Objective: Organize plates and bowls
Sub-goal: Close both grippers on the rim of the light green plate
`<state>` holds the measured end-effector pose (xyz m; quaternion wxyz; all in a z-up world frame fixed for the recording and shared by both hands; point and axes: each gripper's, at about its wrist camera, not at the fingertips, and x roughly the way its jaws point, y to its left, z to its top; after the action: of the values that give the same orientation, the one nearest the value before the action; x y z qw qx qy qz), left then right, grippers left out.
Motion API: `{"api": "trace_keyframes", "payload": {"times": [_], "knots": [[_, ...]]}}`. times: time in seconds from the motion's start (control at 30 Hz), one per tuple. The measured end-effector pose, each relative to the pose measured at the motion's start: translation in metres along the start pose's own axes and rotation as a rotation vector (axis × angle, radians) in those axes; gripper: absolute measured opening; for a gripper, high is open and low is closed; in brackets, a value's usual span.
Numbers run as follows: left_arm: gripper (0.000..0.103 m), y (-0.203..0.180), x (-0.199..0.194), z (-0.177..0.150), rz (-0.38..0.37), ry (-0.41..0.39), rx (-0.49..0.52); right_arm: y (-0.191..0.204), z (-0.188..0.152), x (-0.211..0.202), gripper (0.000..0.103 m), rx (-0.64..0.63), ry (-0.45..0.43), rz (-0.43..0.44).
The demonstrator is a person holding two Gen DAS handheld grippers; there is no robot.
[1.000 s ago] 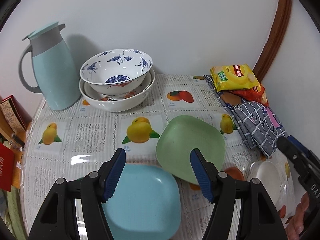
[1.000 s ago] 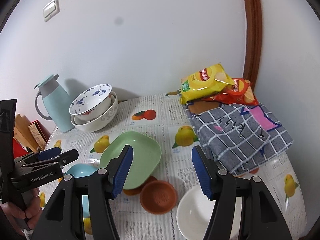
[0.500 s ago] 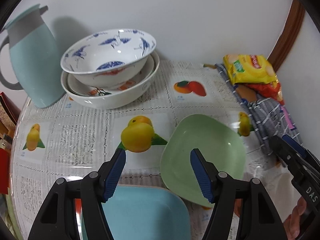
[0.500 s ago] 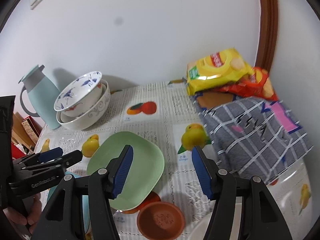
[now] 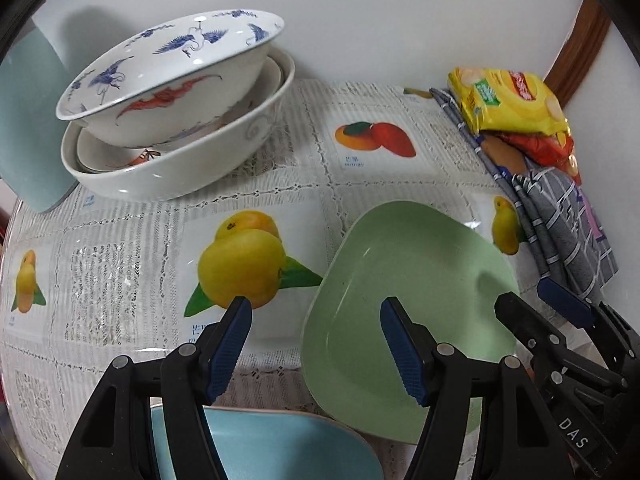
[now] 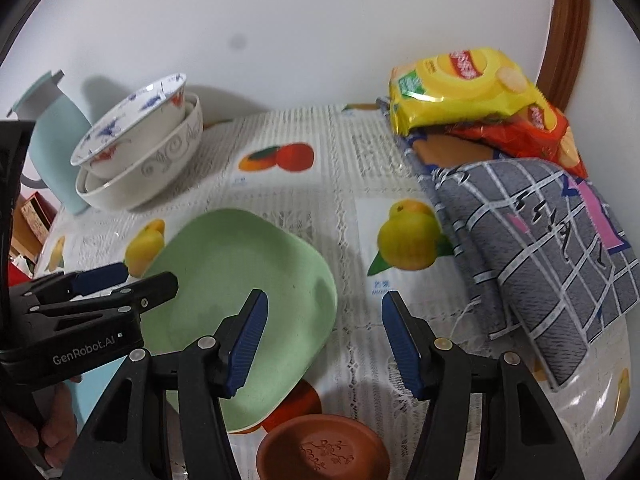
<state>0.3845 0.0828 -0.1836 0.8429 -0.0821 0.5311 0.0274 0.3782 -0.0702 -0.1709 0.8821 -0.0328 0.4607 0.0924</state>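
On the bench (image 5: 280, 184), covered with a fruit-print lace cloth, a green plate (image 5: 412, 304) lies near the middle, its near edge resting over a small brown dish (image 6: 324, 450). A blue plate (image 5: 260, 444) lies at the near edge, just beside the green one. Toward the far left corner, blue-patterned bowls (image 5: 172, 92) sit nested in a larger white bowl, with a pale teal jug (image 6: 60, 140) beside them. Along the right edge lies a folded grey checked cloth (image 6: 540, 240), with a yellow snack bag (image 6: 460, 88) and a red one stacked at its far end.

Both tools hover above the green plate, touching nothing. The left tool (image 5: 316, 344) has its jaws spread over the plate's left rim. The right tool (image 6: 324, 340) has its jaws spread too, over the plate's right rim, and holds nothing.
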Motion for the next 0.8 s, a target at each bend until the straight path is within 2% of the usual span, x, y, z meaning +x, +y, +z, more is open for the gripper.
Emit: {"api": "trace_keyframes", "payload": {"times": [0.4, 0.53, 0.63, 0.73, 0.8], "knots": [[0.065, -0.002, 0.016, -0.001, 0.015, 0.003, 0.005, -0.002, -0.001, 0.019, 0.051, 0.055, 0.064, -0.006], [0.064, -0.004, 0.016, -0.001, 0.007, -0.006, 0.011, -0.001, -0.001, 0.027, 0.039, 0.077, 0.090, 0.009], [0.052, -0.005, 0.015, -0.001, -0.011, -0.009, 0.013, 0.000, -0.001, 0.031, 0.028, 0.090, 0.110, 0.013], [0.046, -0.006, 0.016, -0.002, -0.022, -0.010, 0.024, 0.001, -0.002, 0.030, 0.026, 0.105, 0.105, 0.019], [0.038, -0.007, 0.015, -0.002, -0.028, -0.012, 0.027, 0.002, -0.002, 0.031, 0.022, 0.112, 0.103, 0.027]]}}
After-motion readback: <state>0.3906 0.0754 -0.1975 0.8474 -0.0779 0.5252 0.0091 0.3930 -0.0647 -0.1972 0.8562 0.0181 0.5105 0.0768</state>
